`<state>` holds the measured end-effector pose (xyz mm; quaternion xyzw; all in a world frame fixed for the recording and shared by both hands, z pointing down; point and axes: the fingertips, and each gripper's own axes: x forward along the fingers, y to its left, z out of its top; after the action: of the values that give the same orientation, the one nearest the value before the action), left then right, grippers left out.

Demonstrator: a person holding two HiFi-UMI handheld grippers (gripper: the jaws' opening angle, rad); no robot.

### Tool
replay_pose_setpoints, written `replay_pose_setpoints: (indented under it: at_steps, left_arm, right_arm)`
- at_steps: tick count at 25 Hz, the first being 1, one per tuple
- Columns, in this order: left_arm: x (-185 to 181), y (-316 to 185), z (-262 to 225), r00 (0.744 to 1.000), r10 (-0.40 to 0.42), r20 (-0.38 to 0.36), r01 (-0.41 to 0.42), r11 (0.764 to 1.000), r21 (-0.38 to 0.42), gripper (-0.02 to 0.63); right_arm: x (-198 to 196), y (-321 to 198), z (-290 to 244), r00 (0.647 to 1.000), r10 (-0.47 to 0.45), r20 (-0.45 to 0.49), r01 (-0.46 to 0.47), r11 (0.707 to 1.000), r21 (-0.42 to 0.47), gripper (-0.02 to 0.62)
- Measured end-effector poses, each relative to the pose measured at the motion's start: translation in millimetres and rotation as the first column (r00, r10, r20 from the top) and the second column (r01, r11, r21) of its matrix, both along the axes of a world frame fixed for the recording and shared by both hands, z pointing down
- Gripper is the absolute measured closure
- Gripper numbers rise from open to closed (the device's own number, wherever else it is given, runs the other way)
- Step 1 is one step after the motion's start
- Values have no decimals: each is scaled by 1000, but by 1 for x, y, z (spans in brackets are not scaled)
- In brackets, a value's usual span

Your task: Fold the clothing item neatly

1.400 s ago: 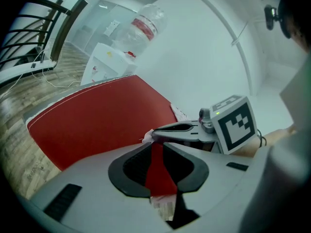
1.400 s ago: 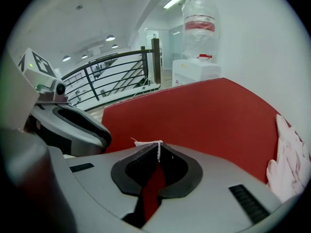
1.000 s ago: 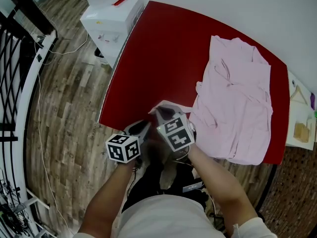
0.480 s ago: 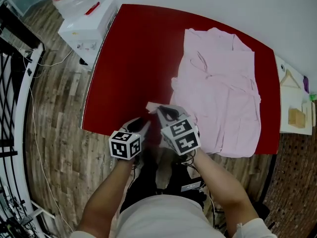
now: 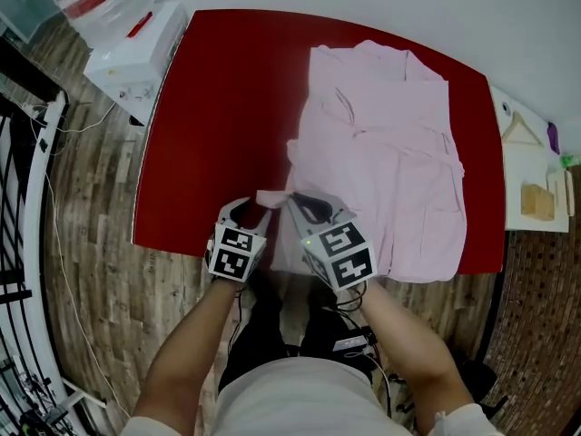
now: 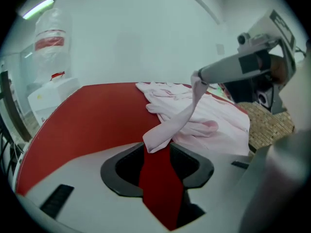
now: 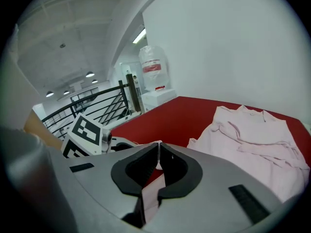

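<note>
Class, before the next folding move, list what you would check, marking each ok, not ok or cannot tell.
1. Right tongs shut on the pink strip: ok.
2. Left tongs gripping the strip: not ok; the jaws have just been opening, and the strip end hangs at their tips, unpinched.
3. Pink garment lying flat: not ok, creased and bunched.
4. Bare red table beside the garment for folding: ok.

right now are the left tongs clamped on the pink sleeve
No, the left tongs have just been opening and their jaws stand apart, the pink sleeve hanging loose at their tips with red table showing between them.
</note>
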<state>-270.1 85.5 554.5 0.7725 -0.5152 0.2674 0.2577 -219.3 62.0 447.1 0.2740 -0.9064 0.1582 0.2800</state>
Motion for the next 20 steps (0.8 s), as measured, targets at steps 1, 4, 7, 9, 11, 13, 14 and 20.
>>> replay_pose_setpoints:
  at_steps: [1, 4, 7, 9, 11, 13, 14, 20]
  left_arm:
    - [4, -3, 1, 1000, 23, 17, -23, 1000, 3, 463]
    - [13, -10, 3, 996, 64, 70, -64, 998, 4, 463]
    - [21, -17, -1, 992, 75, 100, -78, 997, 25, 467]
    - [25, -22, -6, 991, 72, 113, -78, 996, 49, 547]
    - [31, -27, -11, 990, 76, 121, -85, 994, 72, 585]
    - [39, -32, -18, 989, 84, 125, -96, 991, 93, 594]
    - [43, -34, -21, 988, 88, 127, -101, 990, 103, 594]
    - [74, -50, -39, 988, 107, 111, -122, 982, 144, 595]
  right_arm:
    - [4, -2, -3, 1000, 8, 8, -8, 1000, -1, 569]
    - [18, -8, -10, 999, 34, 35, -34, 999, -10, 569]
    - [30, -11, -16, 997, 50, 58, -50, 999, -14, 569]
    - [38, -13, -18, 996, 61, 66, -60, 998, -14, 569]
    - [48, -17, -19, 995, 75, 68, -74, 997, -15, 569]
    - [60, -22, -19, 993, 91, 68, -90, 996, -17, 569]
    - [66, -24, -18, 993, 100, 68, -99, 995, -19, 569]
    - [99, -40, -15, 987, 144, 70, -142, 989, -30, 569]
